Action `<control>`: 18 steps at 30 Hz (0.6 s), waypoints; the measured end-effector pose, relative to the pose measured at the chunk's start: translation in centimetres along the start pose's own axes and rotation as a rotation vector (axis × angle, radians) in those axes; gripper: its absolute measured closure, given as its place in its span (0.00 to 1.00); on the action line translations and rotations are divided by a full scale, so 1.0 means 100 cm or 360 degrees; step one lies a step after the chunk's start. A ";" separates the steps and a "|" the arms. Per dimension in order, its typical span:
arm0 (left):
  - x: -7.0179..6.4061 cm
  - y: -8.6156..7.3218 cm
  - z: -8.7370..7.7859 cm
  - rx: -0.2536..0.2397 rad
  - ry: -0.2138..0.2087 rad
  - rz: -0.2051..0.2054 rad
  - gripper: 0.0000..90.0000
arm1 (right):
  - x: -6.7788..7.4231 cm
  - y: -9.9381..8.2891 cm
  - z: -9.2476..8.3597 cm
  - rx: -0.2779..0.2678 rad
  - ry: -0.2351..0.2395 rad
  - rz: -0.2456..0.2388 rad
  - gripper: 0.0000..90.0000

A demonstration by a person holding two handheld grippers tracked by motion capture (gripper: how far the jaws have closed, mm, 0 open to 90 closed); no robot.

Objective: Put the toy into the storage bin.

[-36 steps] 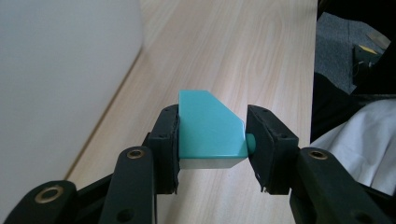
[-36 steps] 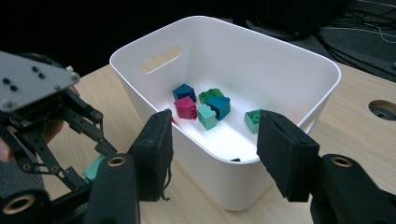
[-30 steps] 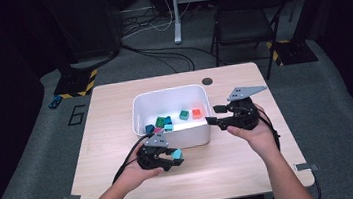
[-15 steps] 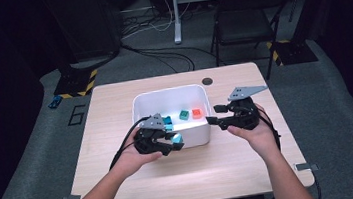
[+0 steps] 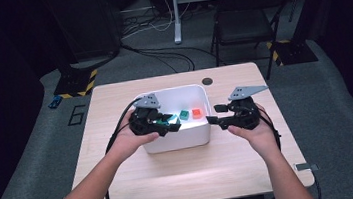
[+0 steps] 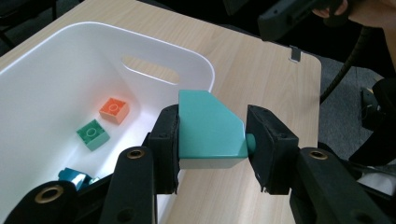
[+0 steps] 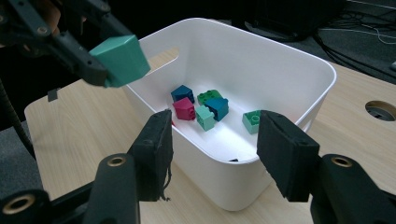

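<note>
In the high view the person's left gripper [image 5: 166, 125] is at the left part of the white bin [image 5: 204, 135], in the middle of the frame, over the near-left corner of it. It is clamped on a teal block [image 6: 208, 128]. In the left gripper view this block sits in the centre of the frame, pressed between the two black jaws, with its sloped face turned up and one round stud against the right jaw. Below it I can see the rim of the bin and the light wooden table [image 6: 261, 70], so the block is in the air and not resting on anything.

Inside the bin, in the left part of the left gripper view, an orange block [image 6: 114, 110] lies just beside a green block [image 6: 93, 134], apart from each other, and a dark blue piece [image 6: 74, 178] is at the lower left. In the right gripper view more pieces lie together in the middle of the frame on the bin floor, among them a magenta block [image 7: 184, 109].

The right gripper [image 5: 218, 114] is at the right side of the bin in the high view, near its wall. Its jaws stand apart with nothing between them; in the right gripper view they rise at both sides of the near bin corner
</note>
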State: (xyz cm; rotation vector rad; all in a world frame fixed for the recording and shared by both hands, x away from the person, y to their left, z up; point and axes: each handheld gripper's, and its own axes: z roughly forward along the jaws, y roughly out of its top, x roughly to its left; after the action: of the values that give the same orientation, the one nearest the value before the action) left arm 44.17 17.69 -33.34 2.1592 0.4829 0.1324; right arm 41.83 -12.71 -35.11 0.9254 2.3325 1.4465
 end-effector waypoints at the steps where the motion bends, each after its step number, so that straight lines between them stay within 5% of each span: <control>1: 0.002 0.003 0.000 0.0000 0.0012 0.0000 0.63 | 0.000 0.000 0.000 0.0000 -0.0001 0.0000 0.50; 18: 0.048 0.015 0.019 0.0009 0.0138 -0.0081 0.63 | -0.002 0.000 -0.001 -0.0010 -0.0005 0.0005 0.50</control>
State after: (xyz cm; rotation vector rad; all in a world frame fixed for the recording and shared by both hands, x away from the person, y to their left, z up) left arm 49.51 17.28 -33.70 2.1514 0.5882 0.1974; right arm 41.90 -12.93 -35.07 0.9292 2.3241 1.4515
